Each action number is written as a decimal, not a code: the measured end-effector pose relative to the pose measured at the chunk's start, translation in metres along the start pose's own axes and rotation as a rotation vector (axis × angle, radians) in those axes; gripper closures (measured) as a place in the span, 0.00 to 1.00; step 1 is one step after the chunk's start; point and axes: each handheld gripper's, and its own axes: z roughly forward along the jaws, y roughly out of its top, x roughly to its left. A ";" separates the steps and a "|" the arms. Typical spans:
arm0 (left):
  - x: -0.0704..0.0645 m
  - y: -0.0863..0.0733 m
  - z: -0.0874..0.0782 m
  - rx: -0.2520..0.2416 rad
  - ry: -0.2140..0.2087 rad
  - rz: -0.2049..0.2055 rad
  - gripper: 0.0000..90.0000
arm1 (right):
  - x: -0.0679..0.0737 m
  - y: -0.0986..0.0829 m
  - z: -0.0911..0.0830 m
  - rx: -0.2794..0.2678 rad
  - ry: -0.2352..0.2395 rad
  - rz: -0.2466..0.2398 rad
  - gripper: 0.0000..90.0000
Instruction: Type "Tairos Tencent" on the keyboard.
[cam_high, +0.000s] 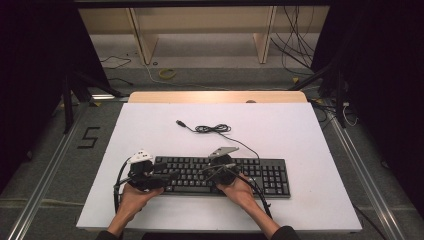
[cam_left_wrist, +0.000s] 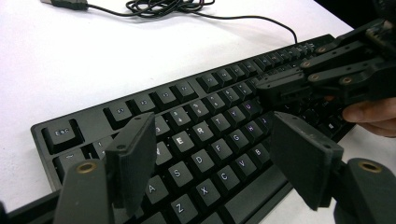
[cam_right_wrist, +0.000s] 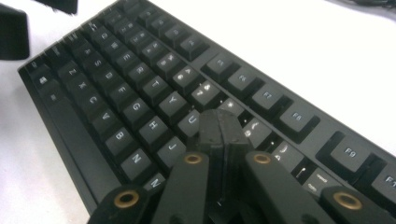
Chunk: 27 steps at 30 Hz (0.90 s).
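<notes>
Because I press one key at a time, my right gripper (cam_right_wrist: 223, 128) is closed to a point over the keyboard (cam_high: 265, 175) middle (near U), while my left gripper (cam_left_wrist: 212, 154) hangs wide apart above its left letters.

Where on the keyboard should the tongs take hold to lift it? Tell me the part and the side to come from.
Grip the keyboard at its short ends, one pair of tongs on each, coming in from the sides. It lies flat on the white table, long and thin, so the edges look like the only graspable parts. The left tongs stand open over the letter keys; the right tongs are shut and would need opening.
</notes>
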 end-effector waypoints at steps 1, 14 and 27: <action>0.000 0.000 0.000 0.000 0.001 0.002 0.35 | 0.000 0.000 0.000 -0.003 0.000 0.001 1.00; 0.002 0.000 -0.001 0.001 0.002 0.004 0.35 | 0.000 0.000 -0.004 -0.030 0.009 0.030 0.96; 0.002 0.003 0.000 -0.002 0.006 0.004 0.35 | -0.004 -0.003 -0.033 -0.118 0.060 0.047 0.55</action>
